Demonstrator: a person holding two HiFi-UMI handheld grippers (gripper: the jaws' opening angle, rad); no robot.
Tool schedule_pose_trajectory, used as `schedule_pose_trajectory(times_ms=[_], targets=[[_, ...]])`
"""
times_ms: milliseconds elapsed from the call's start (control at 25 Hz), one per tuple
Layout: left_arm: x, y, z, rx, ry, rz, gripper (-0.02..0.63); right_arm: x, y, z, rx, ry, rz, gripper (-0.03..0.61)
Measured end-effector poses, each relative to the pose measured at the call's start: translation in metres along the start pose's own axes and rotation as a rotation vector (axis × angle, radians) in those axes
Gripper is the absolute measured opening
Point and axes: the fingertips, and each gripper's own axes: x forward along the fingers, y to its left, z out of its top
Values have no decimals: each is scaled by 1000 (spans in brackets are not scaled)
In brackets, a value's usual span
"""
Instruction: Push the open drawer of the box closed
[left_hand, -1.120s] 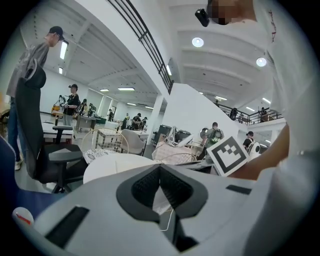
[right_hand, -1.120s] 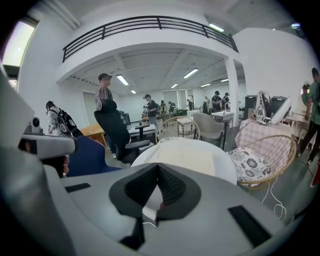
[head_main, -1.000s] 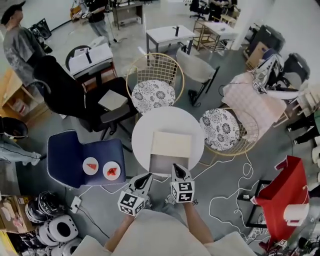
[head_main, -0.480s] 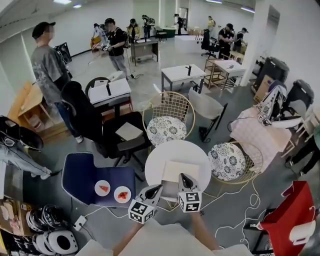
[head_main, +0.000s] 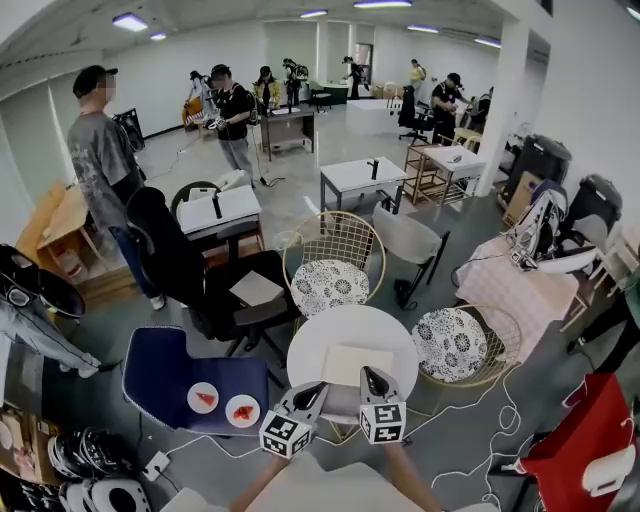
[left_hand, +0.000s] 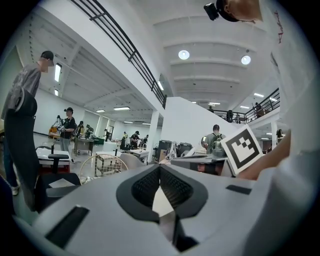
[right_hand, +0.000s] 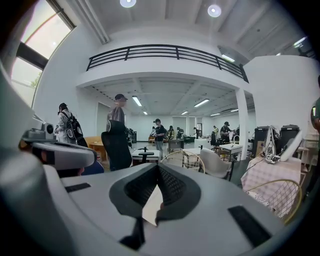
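Blue chair (head_main: 165, 370), left of centre: carries two white plates (head_main: 204, 397) with red food on them.

Left gripper (head_main: 316, 387): held low at the near edge of the round tabletop (head_main: 318, 345), tip aimed toward the box. In the left gripper view its dark ribbed fingers (left_hand: 145, 187) meet at the tips, with nothing between them.

Box (head_main: 357, 362): cream-coloured, flat-topped, resting on the near half of the white tabletop, between the two gripper tips and just beyond them. The drawer side faces the person; how far the drawer stands out cannot be told at this size.

Right gripper (head_main: 369, 373): just beside the left one, its tip over the near edge of the box; contact cannot be told. Its fingers (right_hand: 141, 189) are pressed together and empty.

Wire chair (head_main: 455, 345) with a patterned cushion: just right of the tabletop.

Red bag (head_main: 575, 455): on the floor, far right.
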Motion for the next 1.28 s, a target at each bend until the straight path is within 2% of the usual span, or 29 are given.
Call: schedule_pose_trajectory(times_ms=[320, 560, 840, 1280], targets=[[-3, -25, -4, -1, 10, -11, 12, -44, 2, -8, 8, -8, 2, 17], [-8, -55, -10, 0, 27, -16, 12, -101, 8, -13, 19, -18, 14, 15], [-24, -77, -20, -13, 48, -26, 12, -156, 10, -20, 41, -4, -20, 15], [-41, -76, -28, -39, 61, -15, 12, -166, 20, -33, 35, 39, -35, 15]])
